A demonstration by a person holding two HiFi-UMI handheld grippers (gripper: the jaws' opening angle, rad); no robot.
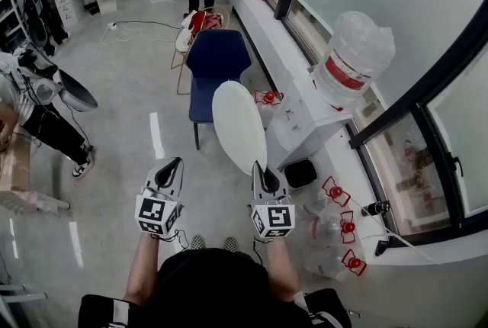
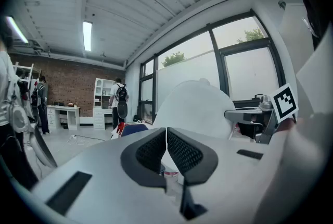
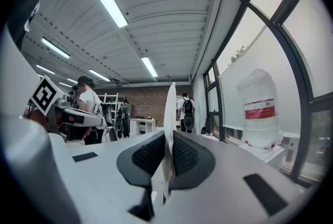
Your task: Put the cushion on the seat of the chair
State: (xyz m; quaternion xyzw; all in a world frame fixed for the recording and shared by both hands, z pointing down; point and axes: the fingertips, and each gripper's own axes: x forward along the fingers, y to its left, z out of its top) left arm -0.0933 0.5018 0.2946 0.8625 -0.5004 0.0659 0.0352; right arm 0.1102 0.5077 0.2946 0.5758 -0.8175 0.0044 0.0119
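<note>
The right tool [image 3: 169,137] is clamped on the lower edge of the white cushion [image 3: 170,108], which stands on edge in the air with its thin rim toward that tool's camera. From the head view, the cushion [image 1: 238,124] hangs in front of the blue chair [image 1: 217,59], overlapping its near side, not resting on the seat. The left tool [image 2: 166,137] is closed with nothing between its jaws, held beside the right tool and apart from the cushion.
</note>
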